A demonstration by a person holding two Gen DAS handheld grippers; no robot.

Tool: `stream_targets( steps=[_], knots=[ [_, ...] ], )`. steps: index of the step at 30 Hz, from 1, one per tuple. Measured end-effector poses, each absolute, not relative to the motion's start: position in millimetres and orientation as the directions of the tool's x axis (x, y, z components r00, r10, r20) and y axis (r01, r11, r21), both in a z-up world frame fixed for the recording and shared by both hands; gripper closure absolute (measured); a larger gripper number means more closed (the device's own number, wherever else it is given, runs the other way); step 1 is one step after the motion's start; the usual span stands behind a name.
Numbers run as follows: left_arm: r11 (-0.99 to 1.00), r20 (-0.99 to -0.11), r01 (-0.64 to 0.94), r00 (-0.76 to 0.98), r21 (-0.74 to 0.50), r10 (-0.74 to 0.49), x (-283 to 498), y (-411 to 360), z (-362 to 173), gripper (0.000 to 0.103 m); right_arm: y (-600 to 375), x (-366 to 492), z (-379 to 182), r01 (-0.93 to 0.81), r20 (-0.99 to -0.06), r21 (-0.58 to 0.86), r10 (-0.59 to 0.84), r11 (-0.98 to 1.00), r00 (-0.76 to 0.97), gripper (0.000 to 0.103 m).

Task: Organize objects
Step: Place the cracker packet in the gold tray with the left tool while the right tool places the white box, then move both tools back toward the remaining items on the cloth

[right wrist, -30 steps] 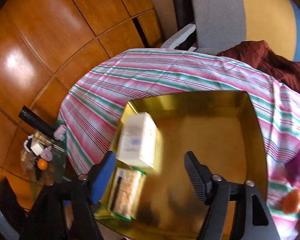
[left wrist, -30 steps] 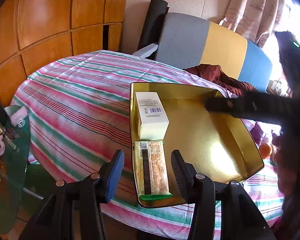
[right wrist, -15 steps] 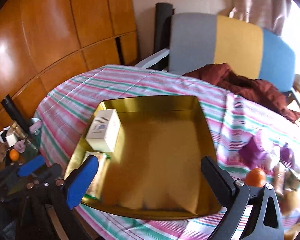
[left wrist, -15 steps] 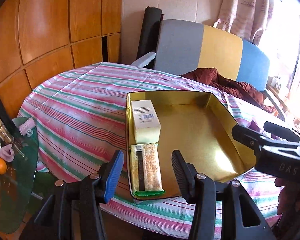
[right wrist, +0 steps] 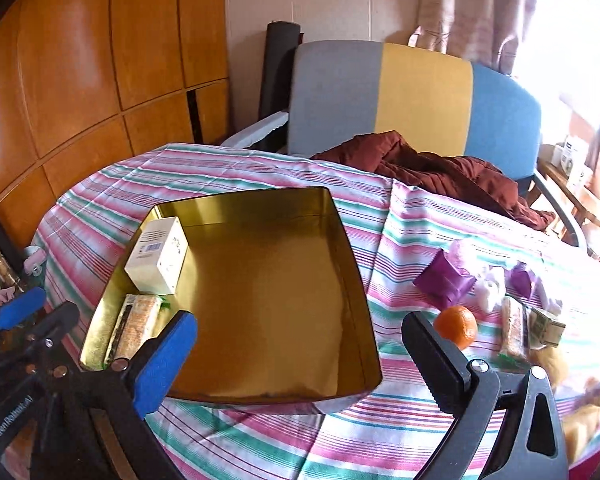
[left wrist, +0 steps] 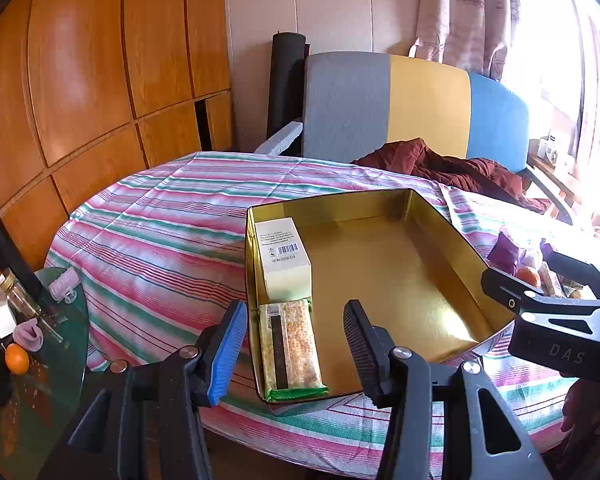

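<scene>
The round table (right wrist: 260,176), under a striped cloth, carries a gold tin (right wrist: 342,236) near its front edge. Inside the tin, against the left wall, a white box (left wrist: 284,256) lies with a wrapped snack bar (left wrist: 290,350) end to end just in front of it; the rest of the floor is bare.

To the tin's right sit the unsorted items: a purple packet (right wrist: 444,280), an orange (right wrist: 457,326) and a second snack bar (right wrist: 514,334) (others there are washed out by glare).

Judged step: between placements, next pick pending.

The right gripper (right wrist: 300,354) hangs with jaws wide and nothing between them, the orange just beyond its right finger. The left gripper (left wrist: 294,352) hovers above the packed bar, jaws parted, gripping nothing.

The next move calls for the right gripper to swing right and centre on the orange.
</scene>
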State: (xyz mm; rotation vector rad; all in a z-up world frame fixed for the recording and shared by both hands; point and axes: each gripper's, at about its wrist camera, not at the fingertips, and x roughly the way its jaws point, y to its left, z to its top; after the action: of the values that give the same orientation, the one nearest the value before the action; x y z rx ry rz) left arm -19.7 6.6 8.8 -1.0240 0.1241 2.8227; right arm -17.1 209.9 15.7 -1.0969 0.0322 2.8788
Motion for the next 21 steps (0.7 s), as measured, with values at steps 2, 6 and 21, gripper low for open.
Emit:
stream_targets(
  steps=[2, 6, 21],
  knots=[
    [-0.987, -0.639, -0.157, -0.763, 0.038, 0.097, -19, 7, 10, 0.052, 210, -15, 15, -0.068, -0.662, -0.008, 0.057, -0.998, -0.748, 0.000],
    [-0.985, -0.632, -0.163, -0.769, 0.055, 0.092, -17, 11, 12, 0.052, 210, -13, 15, -0.074, -0.657, -0.019, 0.068, -0.997, -0.751, 0.000],
    [-0.968, -0.614, -0.228, -0.780, 0.102, 0.119, -9, 37, 20, 0.052, 250, 1, 14, -0.161, -0.658, 0.003, 0.119, -0.987, -0.743, 0.000]
  ],
)
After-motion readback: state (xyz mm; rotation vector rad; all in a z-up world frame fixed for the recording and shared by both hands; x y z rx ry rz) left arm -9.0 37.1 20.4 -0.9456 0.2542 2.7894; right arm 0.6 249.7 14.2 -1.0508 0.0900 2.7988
